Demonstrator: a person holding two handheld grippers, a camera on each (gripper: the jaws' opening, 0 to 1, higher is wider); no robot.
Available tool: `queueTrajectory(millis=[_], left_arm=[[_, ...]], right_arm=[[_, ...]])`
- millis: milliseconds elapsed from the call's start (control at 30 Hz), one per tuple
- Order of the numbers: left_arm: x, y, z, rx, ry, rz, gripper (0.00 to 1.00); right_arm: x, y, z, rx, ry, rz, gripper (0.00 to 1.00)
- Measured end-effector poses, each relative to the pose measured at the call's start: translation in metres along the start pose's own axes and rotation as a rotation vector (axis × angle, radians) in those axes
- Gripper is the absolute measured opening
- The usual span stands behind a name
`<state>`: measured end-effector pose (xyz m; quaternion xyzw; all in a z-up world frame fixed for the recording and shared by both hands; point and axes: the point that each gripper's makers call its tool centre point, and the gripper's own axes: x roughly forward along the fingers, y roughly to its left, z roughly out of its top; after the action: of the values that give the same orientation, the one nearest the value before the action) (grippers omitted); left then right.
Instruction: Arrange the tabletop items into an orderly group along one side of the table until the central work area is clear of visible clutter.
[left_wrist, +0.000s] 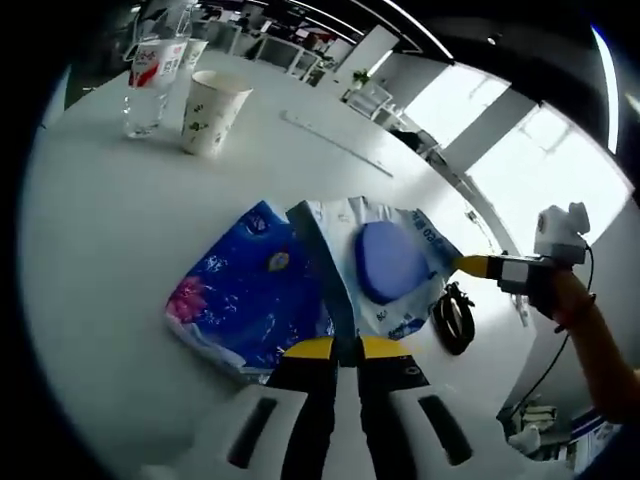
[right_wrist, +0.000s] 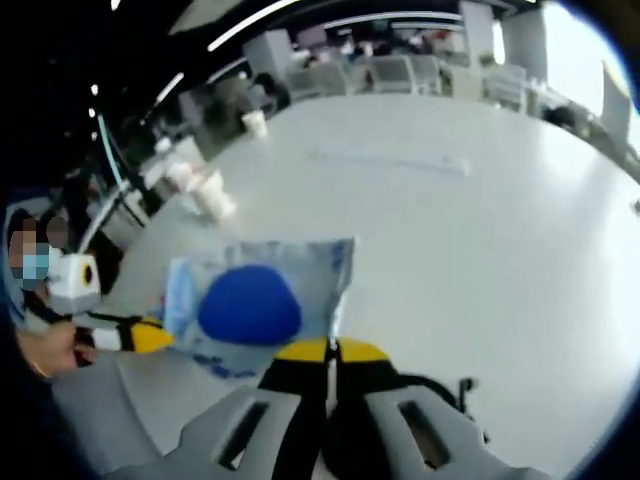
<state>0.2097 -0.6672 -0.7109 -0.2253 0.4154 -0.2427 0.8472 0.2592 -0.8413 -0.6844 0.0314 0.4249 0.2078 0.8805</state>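
A clear tissue pack with a blue oval (left_wrist: 390, 262) (right_wrist: 250, 305) lies between my two grippers. My left gripper (left_wrist: 357, 348) is shut on its near edge, where a blue stripe runs into the jaws. My right gripper (right_wrist: 332, 350) is shut on the pack's opposite corner, and it comes into the left gripper view from the right (left_wrist: 472, 265). The left gripper (right_wrist: 150, 337) enters the right gripper view from the left. A second pack, dark blue with flowers (left_wrist: 250, 295), lies beside and partly under the first one on the white table (left_wrist: 120, 230).
A paper cup (left_wrist: 212, 110) (right_wrist: 213, 195) and a clear water bottle (left_wrist: 150, 85) stand at the table's far side. A long pale strip (left_wrist: 335, 143) (right_wrist: 390, 160) lies flat further out. A black looped cord (left_wrist: 455, 318) (right_wrist: 465, 390) rests near the pack. Another cup (right_wrist: 256, 122) stands far off.
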Motion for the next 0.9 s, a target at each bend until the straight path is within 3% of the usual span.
queueTrajectory(millis=[600, 900], left_arm=[[-0.016, 0.001, 0.033, -0.026, -0.071, -0.013, 0.05], [-0.020, 0.010, 0.069, -0.029, -0.112, -0.012, 0.04]], right_arm=[[-0.025, 0.016, 0.000, 0.063, -0.029, 0.047, 0.00], [-0.028, 0.031, 0.016, 0.079, -0.072, 0.076, 0.00]])
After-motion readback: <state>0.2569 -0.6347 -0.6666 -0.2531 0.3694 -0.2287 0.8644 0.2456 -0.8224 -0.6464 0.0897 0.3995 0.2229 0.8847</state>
